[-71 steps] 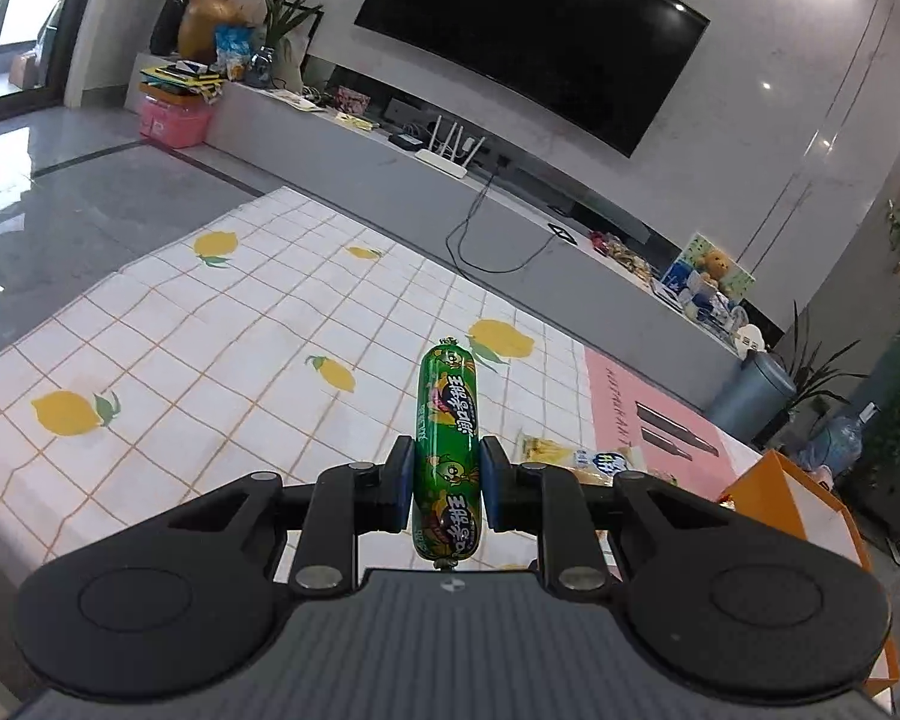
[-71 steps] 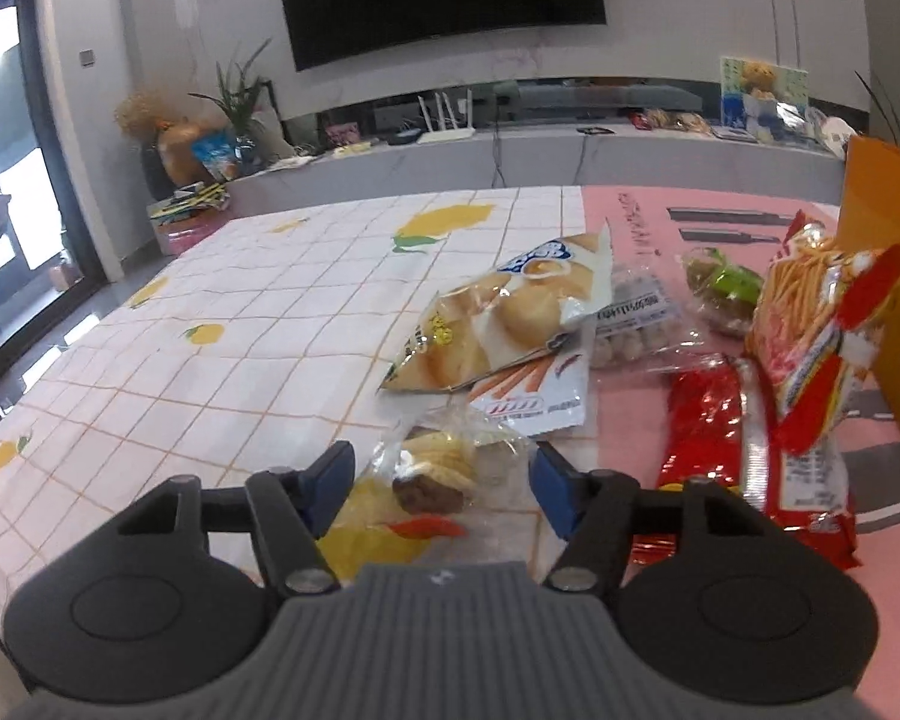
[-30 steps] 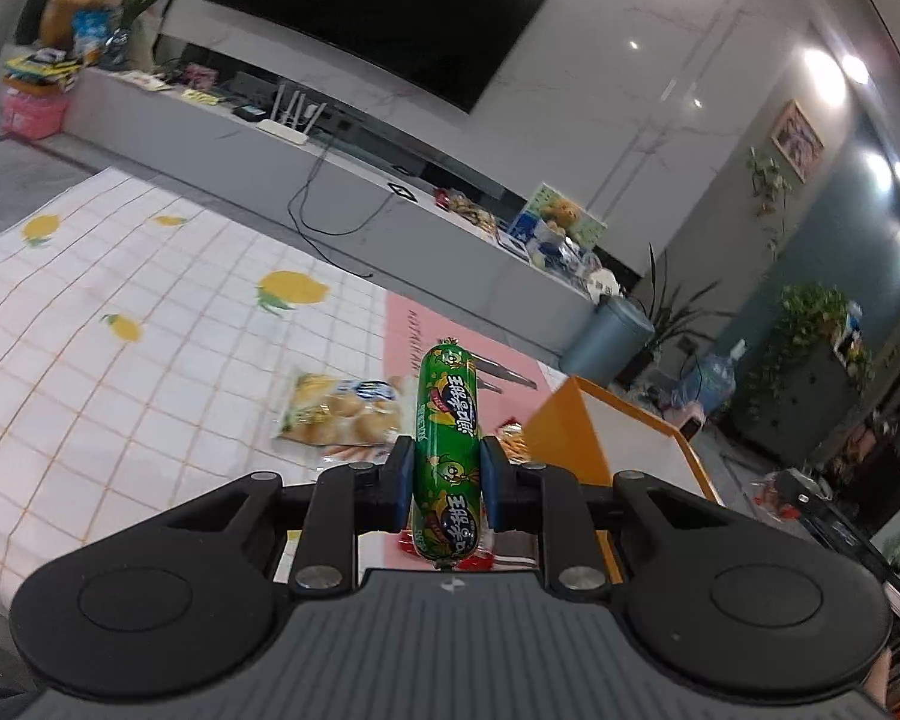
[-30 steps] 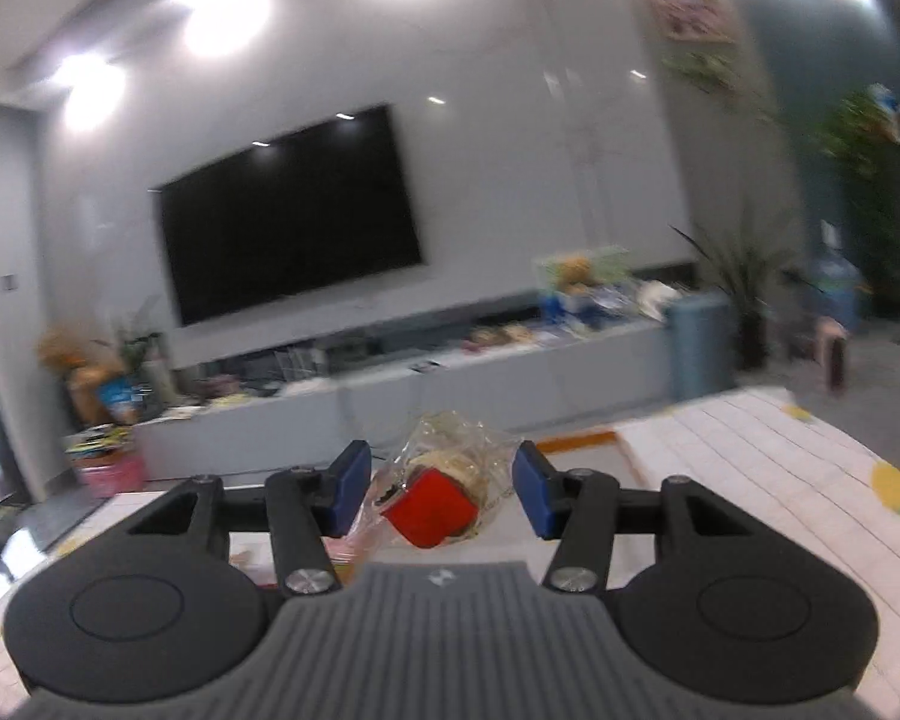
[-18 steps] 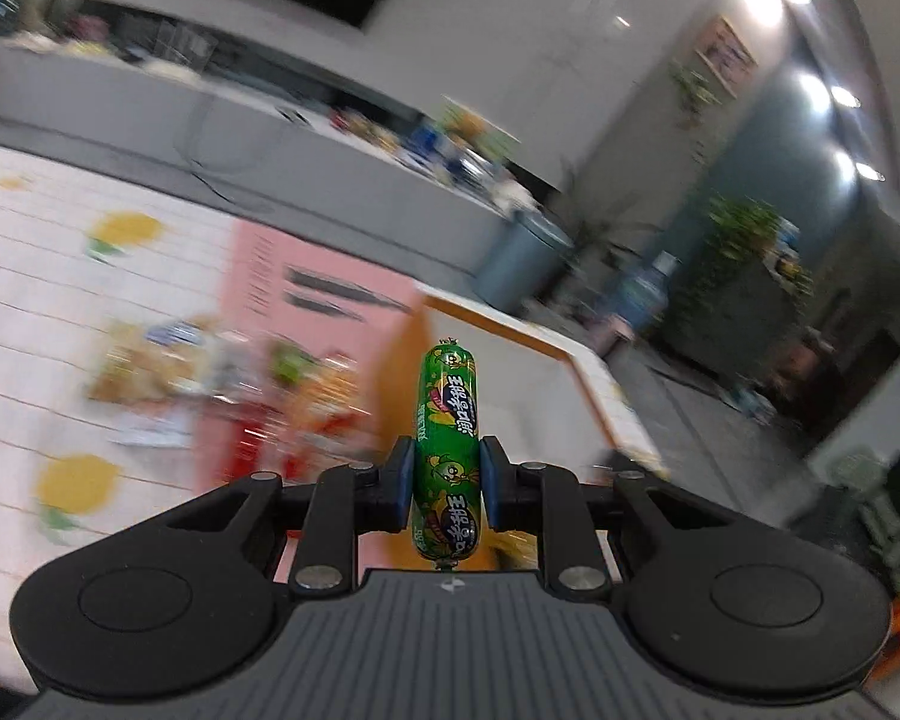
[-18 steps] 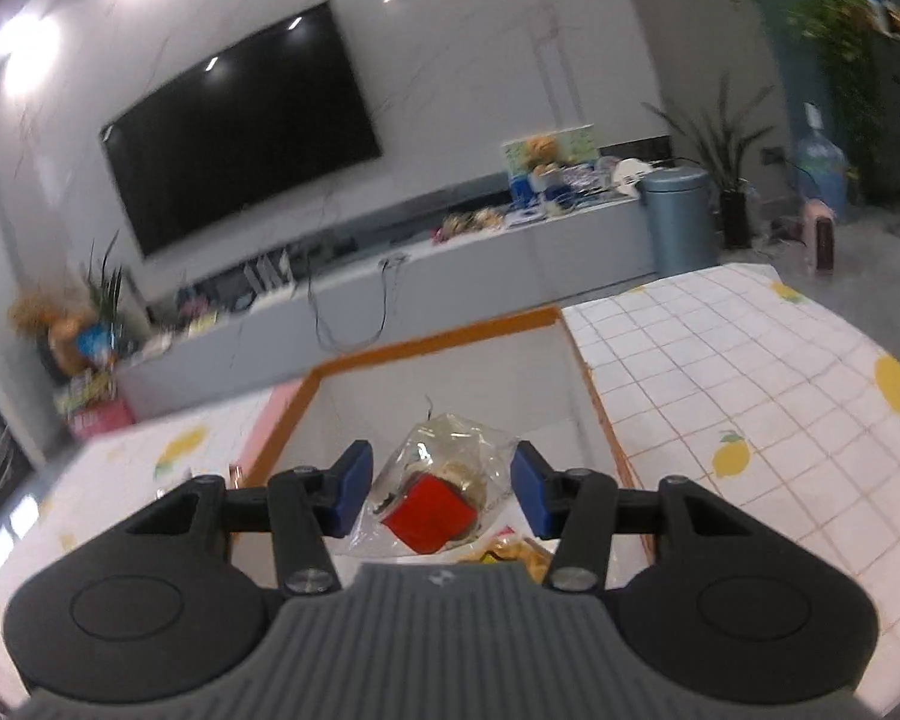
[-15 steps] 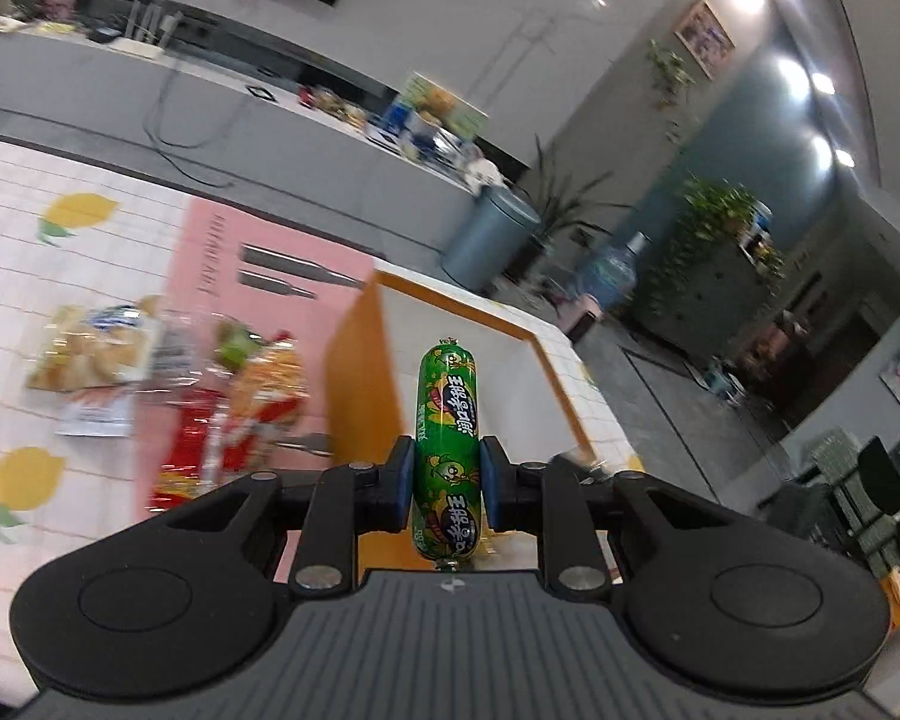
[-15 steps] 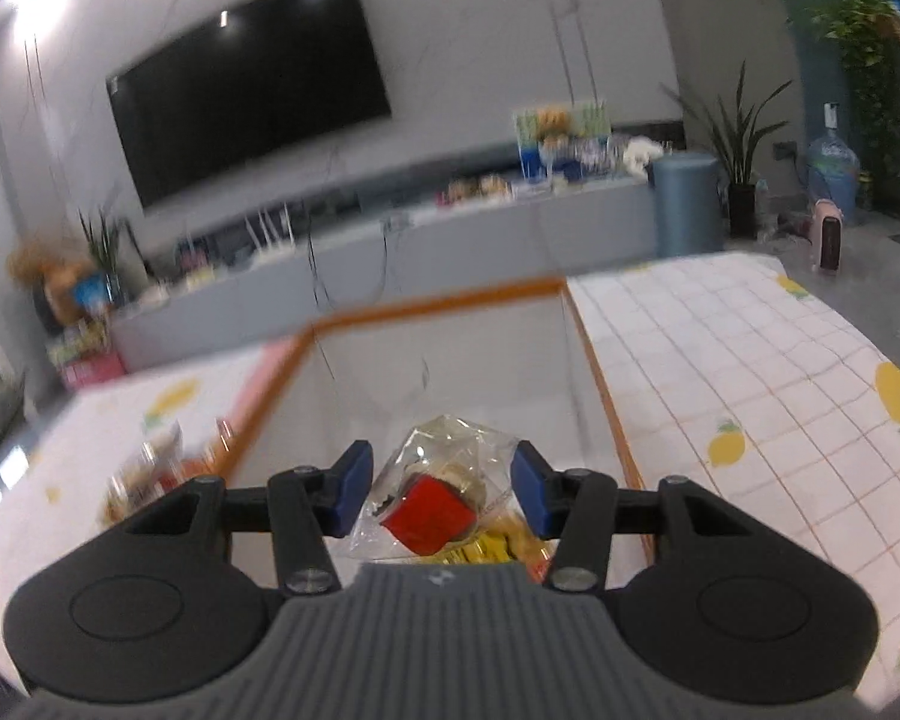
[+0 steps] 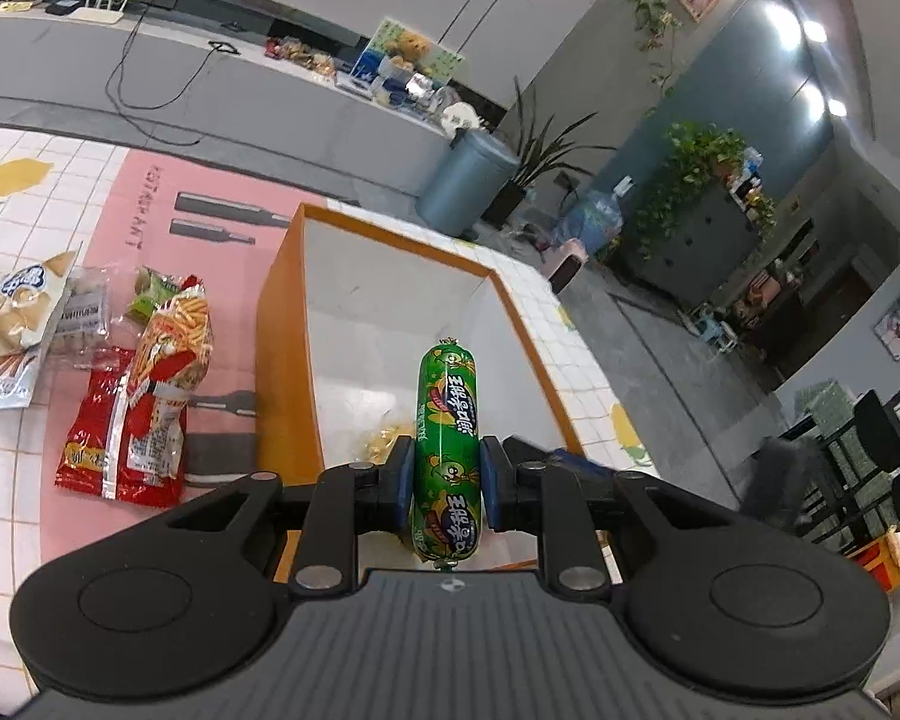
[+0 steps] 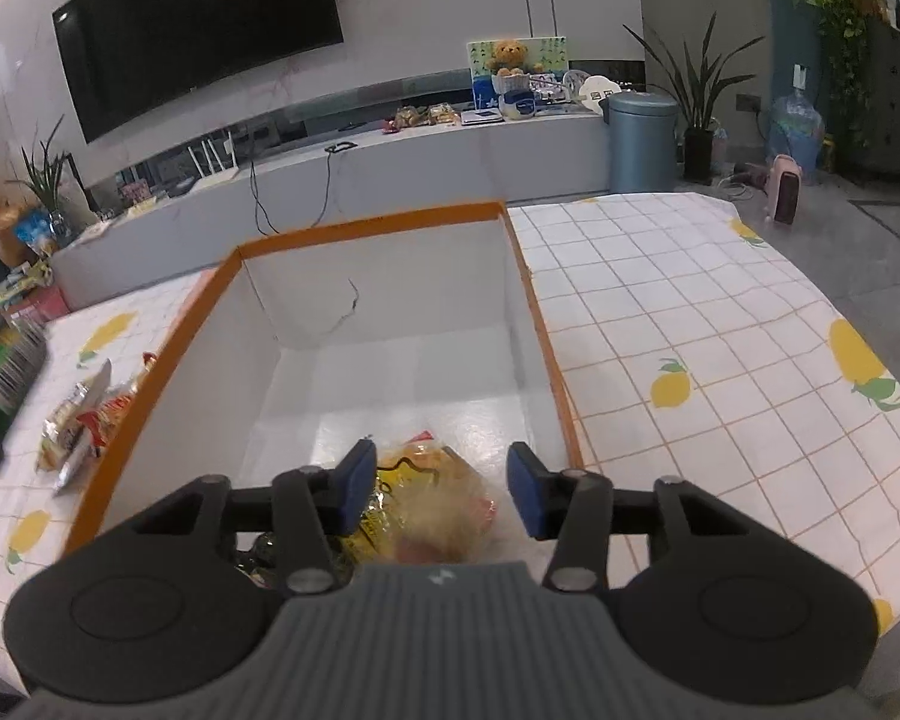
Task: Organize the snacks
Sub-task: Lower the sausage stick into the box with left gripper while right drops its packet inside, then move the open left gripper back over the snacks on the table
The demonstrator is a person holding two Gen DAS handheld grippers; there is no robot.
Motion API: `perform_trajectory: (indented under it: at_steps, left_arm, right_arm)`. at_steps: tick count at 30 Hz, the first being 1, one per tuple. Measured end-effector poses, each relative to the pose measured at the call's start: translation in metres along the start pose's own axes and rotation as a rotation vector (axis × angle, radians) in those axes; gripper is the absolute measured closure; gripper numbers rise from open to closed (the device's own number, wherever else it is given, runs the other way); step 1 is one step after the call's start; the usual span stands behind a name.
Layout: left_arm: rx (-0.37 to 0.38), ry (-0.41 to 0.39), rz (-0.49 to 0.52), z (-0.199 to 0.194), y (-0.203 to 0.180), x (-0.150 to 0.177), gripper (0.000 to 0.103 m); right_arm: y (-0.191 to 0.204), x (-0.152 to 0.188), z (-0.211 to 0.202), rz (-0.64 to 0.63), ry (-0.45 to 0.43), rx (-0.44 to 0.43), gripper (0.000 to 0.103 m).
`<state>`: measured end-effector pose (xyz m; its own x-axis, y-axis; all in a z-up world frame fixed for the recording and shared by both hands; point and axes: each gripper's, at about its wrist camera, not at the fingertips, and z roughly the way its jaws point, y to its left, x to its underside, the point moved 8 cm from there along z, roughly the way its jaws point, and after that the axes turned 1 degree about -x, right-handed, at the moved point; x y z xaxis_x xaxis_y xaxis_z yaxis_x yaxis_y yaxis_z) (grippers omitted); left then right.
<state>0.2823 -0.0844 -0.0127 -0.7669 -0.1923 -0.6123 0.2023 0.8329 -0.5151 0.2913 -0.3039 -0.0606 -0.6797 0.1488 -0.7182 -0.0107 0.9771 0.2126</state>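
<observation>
My left gripper [image 9: 447,474] is shut on a green sausage stick [image 9: 447,414] that stands upright between its pads, above the near end of the orange-rimmed white box [image 9: 282,276]. In the right wrist view my right gripper [image 10: 441,480] hangs over the same box [image 10: 366,222] with its jaws opening. The clear bag with a red piece [image 10: 444,516] shows blurred below and between the pads, apart from both. It lies by a yellow packet [image 10: 381,510] on the box floor.
Left of the box lie several snack packs on the pink mat: a fries bag [image 9: 174,330], red packs [image 9: 120,438] and a chips bag [image 9: 12,312]. Lemon-print tablecloth [image 10: 690,330] spreads to the right of the box. A grey bin [image 9: 465,180] stands beyond the table.
The left gripper swung right, from over the tablecloth to above the box, still holding the sausage. The right gripper tipped down into the box, its jaws widened and the clear bag dropped out.
</observation>
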Motion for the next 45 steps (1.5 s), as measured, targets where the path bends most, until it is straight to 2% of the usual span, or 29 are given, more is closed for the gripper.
perform_trajectory:
  at_steps: [3,8,16,21,29,36,38,40,45]
  left_arm:
    - [-0.005,0.008,0.018,0.003,-0.005,0.001,0.079]
    - [-0.034,0.019,0.056,0.017,-0.022,-0.002,0.079]
    - [-0.181,0.076,0.179,0.062,-0.042,0.002,0.079]
    - [-0.276,0.089,0.258,0.083,-0.045,0.004,0.079]
    - [-0.384,0.076,0.314,0.095,-0.042,0.011,0.078]
    - [-0.439,0.070,0.280,0.087,-0.029,0.010,0.077]
    - [-0.466,0.048,0.287,0.081,-0.028,0.006,0.070]
    - [-0.507,0.031,0.292,0.076,-0.026,0.003,0.042]
    - [-0.486,0.004,0.267,0.057,-0.030,-0.002,0.038]
  right_arm:
    - [-0.002,-0.007,-0.009,0.032,-0.048,-0.003,0.038]
    - [-0.012,-0.013,-0.024,0.119,-0.098,-0.031,0.035]
    - [-0.019,-0.016,-0.032,0.150,-0.107,-0.043,0.035]
    - [-0.011,-0.019,-0.037,0.103,-0.121,-0.078,0.035]
    - [-0.014,-0.023,-0.040,0.139,-0.158,-0.084,0.035]
    - [-0.016,-0.021,-0.035,0.133,-0.138,-0.060,0.036]
    - [-0.016,-0.021,-0.035,0.129,-0.141,-0.061,0.036]
    - [-0.015,-0.022,-0.033,0.127,-0.144,-0.055,0.036]
    - [-0.009,-0.023,-0.029,0.117,-0.143,-0.073,0.036]
